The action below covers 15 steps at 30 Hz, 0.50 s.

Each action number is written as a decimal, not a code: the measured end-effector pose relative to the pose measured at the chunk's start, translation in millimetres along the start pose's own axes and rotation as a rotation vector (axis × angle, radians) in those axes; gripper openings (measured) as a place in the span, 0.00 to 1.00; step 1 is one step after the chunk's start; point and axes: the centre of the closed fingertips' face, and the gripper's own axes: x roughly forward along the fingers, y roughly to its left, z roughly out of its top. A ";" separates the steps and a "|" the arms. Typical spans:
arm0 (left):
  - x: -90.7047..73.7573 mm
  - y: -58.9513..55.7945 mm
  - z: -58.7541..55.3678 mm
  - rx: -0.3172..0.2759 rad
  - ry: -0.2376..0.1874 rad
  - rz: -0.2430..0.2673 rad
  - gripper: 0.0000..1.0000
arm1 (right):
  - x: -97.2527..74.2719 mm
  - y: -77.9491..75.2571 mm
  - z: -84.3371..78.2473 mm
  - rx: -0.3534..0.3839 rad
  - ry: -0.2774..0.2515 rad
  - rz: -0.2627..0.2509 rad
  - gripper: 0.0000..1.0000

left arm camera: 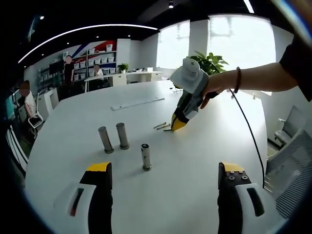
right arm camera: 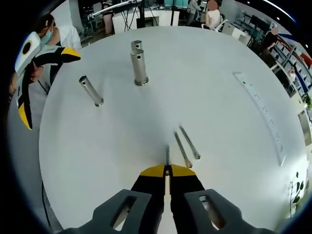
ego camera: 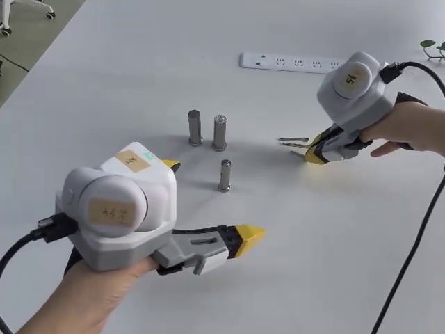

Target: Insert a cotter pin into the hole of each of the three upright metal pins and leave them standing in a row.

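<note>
Three metal pins stand upright on the white table: two side by side [ego camera: 195, 128] [ego camera: 220, 132] and a third [ego camera: 224, 175] nearer me. My left gripper [ego camera: 212, 200] is open just short of the near pin [left arm camera: 145, 156], nothing between its jaws. To the right, two loose cotter pins [ego camera: 293, 142] lie flat. My right gripper [ego camera: 311, 156] is shut on a third cotter pin [right arm camera: 166, 156], which pokes out past the tips and rests low on the table beside the loose ones [right arm camera: 185, 146].
A white power strip [ego camera: 292, 62] lies along the far side of the table. A black cable [ego camera: 410, 257] trails off the right gripper across the table's right part. Chairs, desks and people are in the room behind.
</note>
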 end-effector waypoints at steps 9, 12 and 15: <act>-3.7 3.6 -0.6 -0.048 -0.008 0.001 0.90 | -5.1 6.4 1.7 0.053 -0.096 -0.018 0.00; -5.7 4.1 0.7 -0.074 -0.014 -0.004 0.87 | -7.8 8.5 3.8 0.036 -0.119 -0.041 0.00; -6.0 4.8 -0.8 -0.083 -0.002 -0.010 0.84 | -12.3 9.2 6.8 -0.012 -0.124 -0.075 0.00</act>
